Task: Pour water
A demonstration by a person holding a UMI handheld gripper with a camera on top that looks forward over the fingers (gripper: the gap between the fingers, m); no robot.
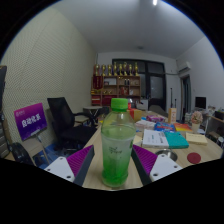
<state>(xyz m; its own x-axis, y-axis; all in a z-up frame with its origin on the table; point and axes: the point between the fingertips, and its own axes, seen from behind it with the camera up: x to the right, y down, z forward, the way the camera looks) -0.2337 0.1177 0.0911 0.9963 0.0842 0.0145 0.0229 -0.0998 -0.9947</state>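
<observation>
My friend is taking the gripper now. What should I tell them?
Gripper: fingers sit on either side of the green bottle; whether they press on it can't be told.
Bottle: upright between the fingers, green cap on, over the near table edge.
Beyond it: books and clutter on the table. No cup to pour into is clear from here.
Done: bottle is between the fingers.
Left: take the cap off, find a cup, pour.

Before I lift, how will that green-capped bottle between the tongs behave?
The bottle looks nearly full, so probably heavy for its size. Its clear thin-looking wall may flex under pressure. Tall and narrow, it could tip if nudged high. It stands between the open tongs, pads at either side.
</observation>
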